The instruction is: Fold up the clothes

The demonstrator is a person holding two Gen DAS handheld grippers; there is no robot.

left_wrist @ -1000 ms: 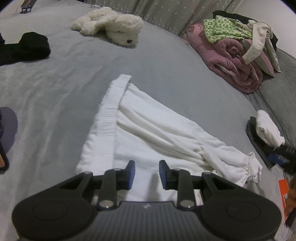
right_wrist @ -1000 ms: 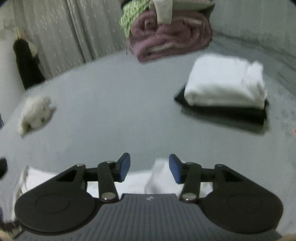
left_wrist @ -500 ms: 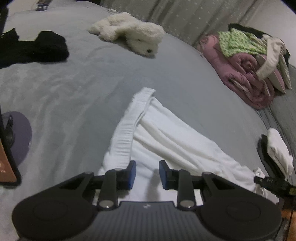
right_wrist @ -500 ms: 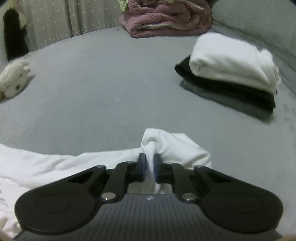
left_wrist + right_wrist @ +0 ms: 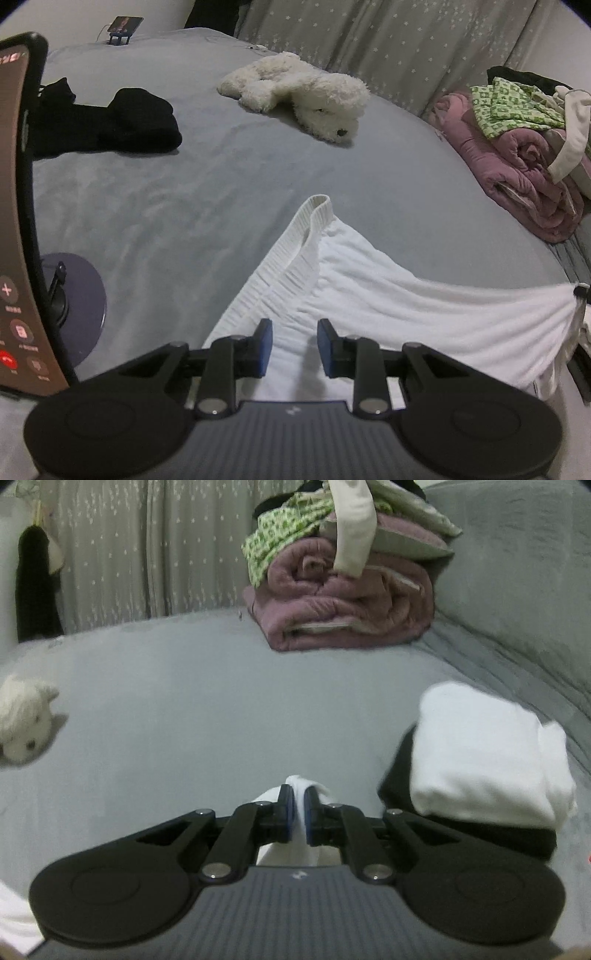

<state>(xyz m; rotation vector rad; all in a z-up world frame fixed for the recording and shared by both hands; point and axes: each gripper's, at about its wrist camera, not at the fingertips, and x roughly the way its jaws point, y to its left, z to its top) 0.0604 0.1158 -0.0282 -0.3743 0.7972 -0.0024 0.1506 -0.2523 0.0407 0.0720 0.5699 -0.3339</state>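
White cotton garment point(image 5: 369, 295), ribbed waistband point(image 5: 295, 251) pointing up the bed point(image 5: 221, 177), lies across the near middle of the grey cover, one end drawn out taut toward the bed's right edge. My right fingers point(image 5: 299, 814) are clamped on that bunched end, a knob of white cloth showing between and above the pads. My left fingers point(image 5: 293, 345) stand partly apart over the waistband end; nothing is pinched between them, though cloth lies directly beneath.

Step in hand, as I judge it: stretching the garment flat before the first fold. The next move calls for my left fingers to close on the waistband edge, so both ends can be pulled straight and one laid over the other.

No containers are in view. Finished work appears as a folded white piece on a folded black one point(image 5: 480, 760), near the bed's right edge. Unfolded black clothing point(image 5: 122, 122) sits toward the far left; a plush dog point(image 5: 306, 96) lies beyond, and a heap of bedding point(image 5: 343, 602) occupies the far right corner.
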